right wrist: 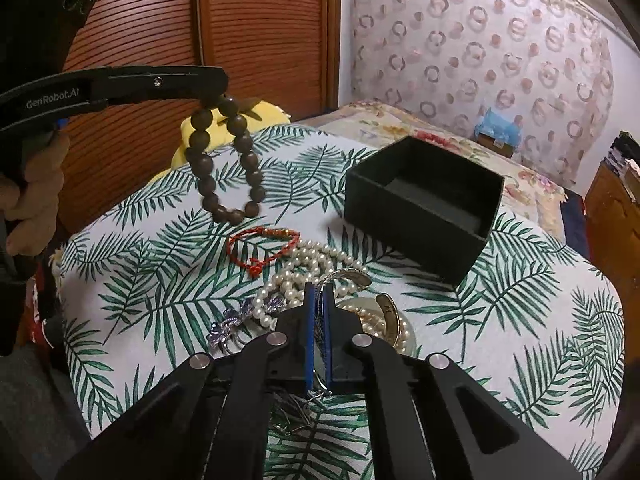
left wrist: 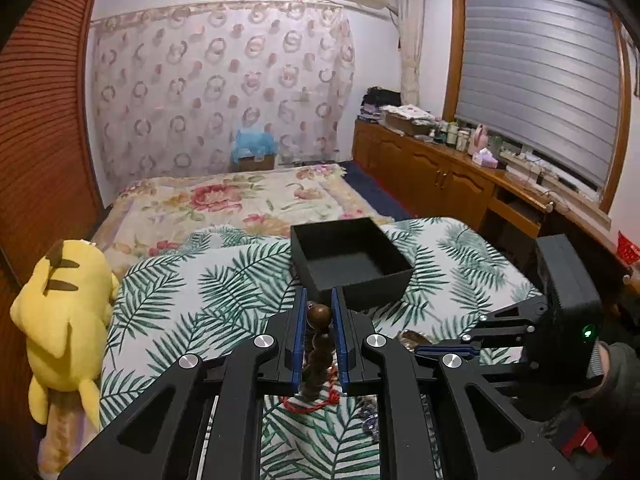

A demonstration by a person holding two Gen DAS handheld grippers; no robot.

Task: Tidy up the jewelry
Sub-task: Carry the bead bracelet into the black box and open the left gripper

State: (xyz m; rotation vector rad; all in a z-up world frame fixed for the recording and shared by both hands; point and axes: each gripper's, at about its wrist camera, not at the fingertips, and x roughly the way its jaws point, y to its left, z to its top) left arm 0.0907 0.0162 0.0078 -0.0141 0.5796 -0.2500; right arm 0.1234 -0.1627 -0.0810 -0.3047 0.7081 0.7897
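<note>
Bedroom with a louvred wooden wardrobe and a ring-patterned curtain frames a palm-leaf print cover (right wrist: pixel 520 320) spread over the near surface, where jewelry is being sorted. On it, toward the far right, sits an open black box (right wrist: pixel 424 204), apparently empty and upright. The left gripper (left wrist: pixel 319 306) hangs above the cover with its fingers pinched on one bead of a dark wooden bead bracelet (right wrist: pixel 226 160), the loop dangling straight down, clear of the fabric. The box lies directly ahead of that gripper and slightly below, so the left hand looks the one to deliver next; the bracelet's hanging long axis would need to clear the near wall before release. The right gripper (right wrist: pixel 319 292) is low over the near pile, its fingers closed on a thin silver chain (right wrist: pixel 320 322). Beside it lie a pearl necklace (right wrist: pixel 308 264), a red cord bracelet (right wrist: pixel 262 248) and a purple brooch (right wrist: pixel 236 322).
</note>
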